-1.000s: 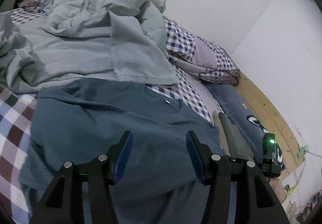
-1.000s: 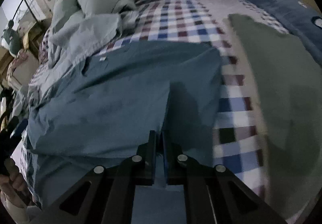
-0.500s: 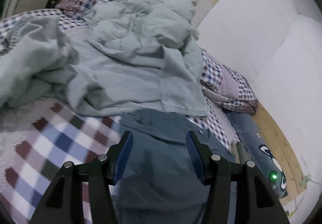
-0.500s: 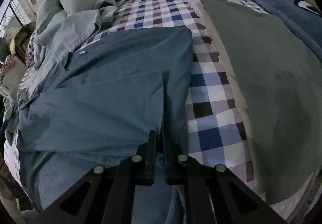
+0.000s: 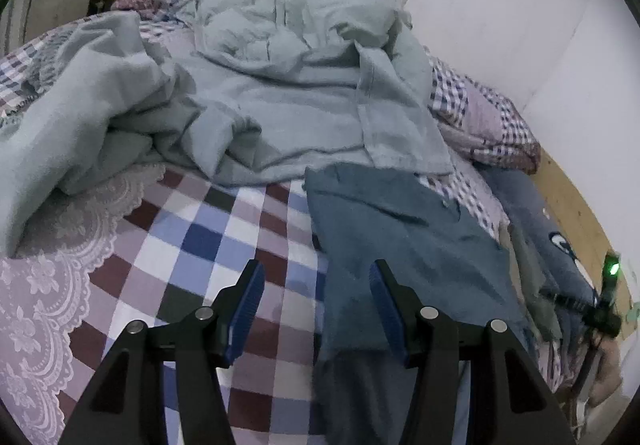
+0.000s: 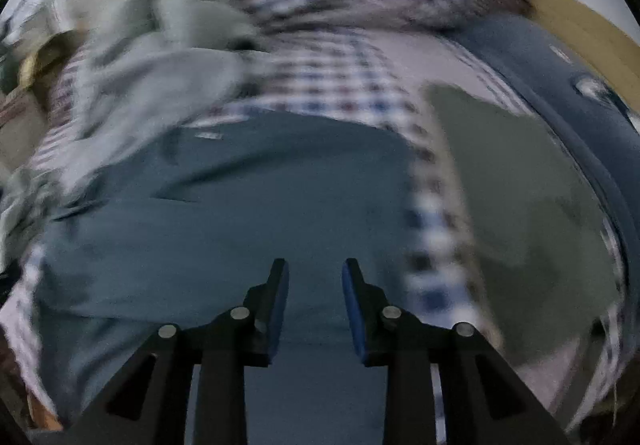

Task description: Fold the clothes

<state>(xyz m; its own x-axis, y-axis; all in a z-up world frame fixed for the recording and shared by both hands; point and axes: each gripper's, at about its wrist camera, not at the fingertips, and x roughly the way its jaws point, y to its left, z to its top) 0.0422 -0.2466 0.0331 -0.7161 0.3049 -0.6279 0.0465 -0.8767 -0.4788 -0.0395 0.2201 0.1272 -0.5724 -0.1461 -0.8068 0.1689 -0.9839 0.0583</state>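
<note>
Where the left wrist camera looks along the bed (image 5: 224, 229), a dark teal shirt (image 5: 404, 241) lies on the checked cover as a narrow, long panel, its left side a straight edge and its collar toward the pillows. The left gripper (image 5: 316, 305) hangs over that edge with its fingers wide apart, holding nothing. Behind the shirt a pale grey-green heap of clothes (image 5: 288, 85) sits crumpled and unfolded. To the right, an olive garment (image 5: 528, 277) shows only as a thin strip.

From the right wrist camera, heavily blurred, the same shirt (image 6: 240, 213) spreads below the right gripper (image 6: 315, 305), whose fingers stand apart with no cloth between them. The olive garment (image 6: 520, 205) lies flat just beside it, across a band of checked cover.

By my judgement the shirt is partway folded: its sides seem turned in lengthwise, though the blur leaves the right edge uncertain. A crosswise fold would remain, and the grey-green heap is plainly left to do.
</note>
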